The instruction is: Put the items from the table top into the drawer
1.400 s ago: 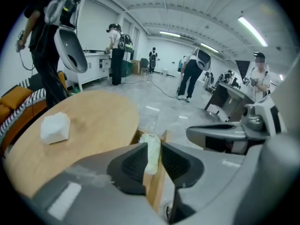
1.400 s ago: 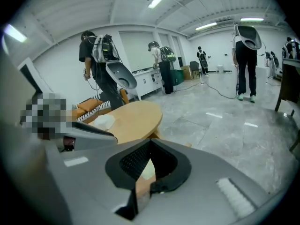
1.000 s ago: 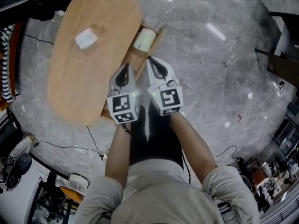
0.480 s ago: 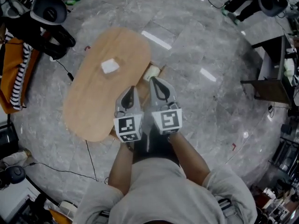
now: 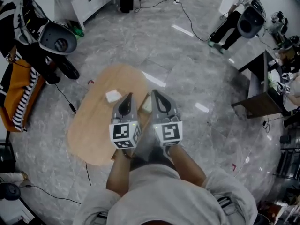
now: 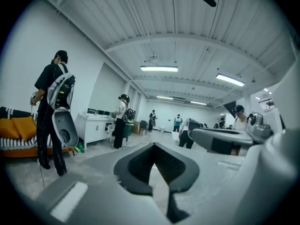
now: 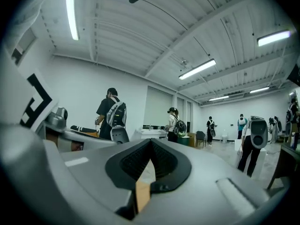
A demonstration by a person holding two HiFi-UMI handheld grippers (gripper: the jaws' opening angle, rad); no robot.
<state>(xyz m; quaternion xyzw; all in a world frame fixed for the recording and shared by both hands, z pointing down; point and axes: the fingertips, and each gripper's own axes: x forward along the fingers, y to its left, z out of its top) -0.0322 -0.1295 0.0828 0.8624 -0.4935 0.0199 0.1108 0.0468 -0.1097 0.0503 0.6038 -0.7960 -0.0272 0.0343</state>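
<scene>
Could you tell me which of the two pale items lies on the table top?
The white one, on bare wood; the cream one lies past the edge of the table.

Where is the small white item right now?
Head view: the white item lies on the wooden table top, toward its upper end, just left of the left gripper.

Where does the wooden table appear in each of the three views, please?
Head view: the wooden table lies left of centre, partly behind the left claw.
Left gripper view: not in it.
Right gripper view: only a tan sliver at bottom centre, probably it.
Shared landmark: the white cabinet, top left in the head view, mid-height in both gripper views.
</scene>
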